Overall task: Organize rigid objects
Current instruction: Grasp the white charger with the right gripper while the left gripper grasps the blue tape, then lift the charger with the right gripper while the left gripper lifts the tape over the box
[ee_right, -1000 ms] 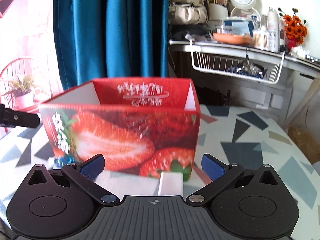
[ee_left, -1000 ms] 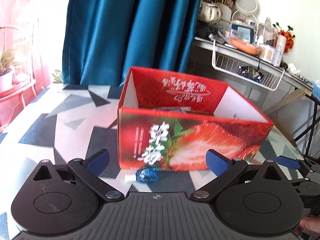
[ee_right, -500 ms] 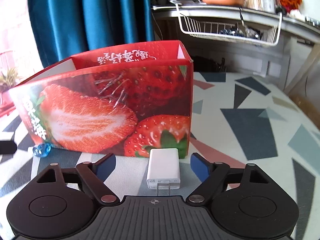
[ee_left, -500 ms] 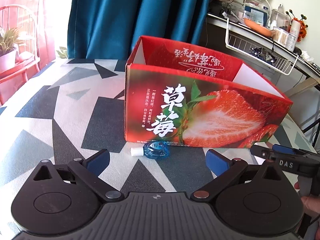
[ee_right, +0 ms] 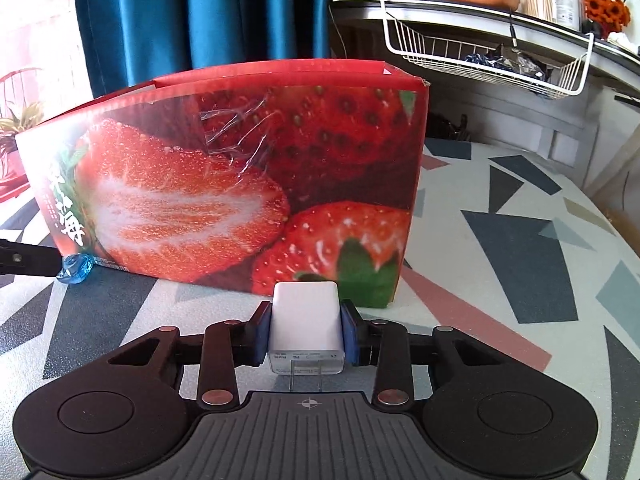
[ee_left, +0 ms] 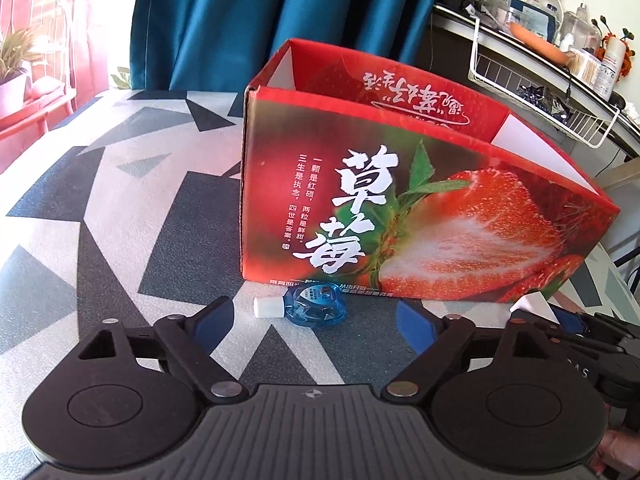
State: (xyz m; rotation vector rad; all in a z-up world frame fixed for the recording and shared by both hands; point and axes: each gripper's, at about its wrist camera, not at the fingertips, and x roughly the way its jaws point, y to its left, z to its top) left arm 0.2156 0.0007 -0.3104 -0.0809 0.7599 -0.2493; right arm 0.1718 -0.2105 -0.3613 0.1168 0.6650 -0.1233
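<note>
Charger: white charger (ee_right: pixel 306 322) sits between the jaws of the right gripper (ee_right: pixel 306 330), on the table (ee_right: pixel 520 264), just before the strawberry box (ee_right: pixel 248 184).
Right jaws: pinching the charger's two sides.
Direction: prongs point back toward the camera; long axis runs along the fingers.
Left jaws: left gripper (ee_left: pixel 312 320) spread wide, blue bottle (ee_left: pixel 316 305) between them, untouched, white cap pointing left.

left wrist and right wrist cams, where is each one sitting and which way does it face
Left wrist: on the left claw, low over the table, facing the box front and the blue bottle; its open fingers show.
Right wrist: on the right claw, facing the box's right end; its fingers grip the charger.
Shared: box, bottle, charger's tip; each glimpses the other claw.
</note>
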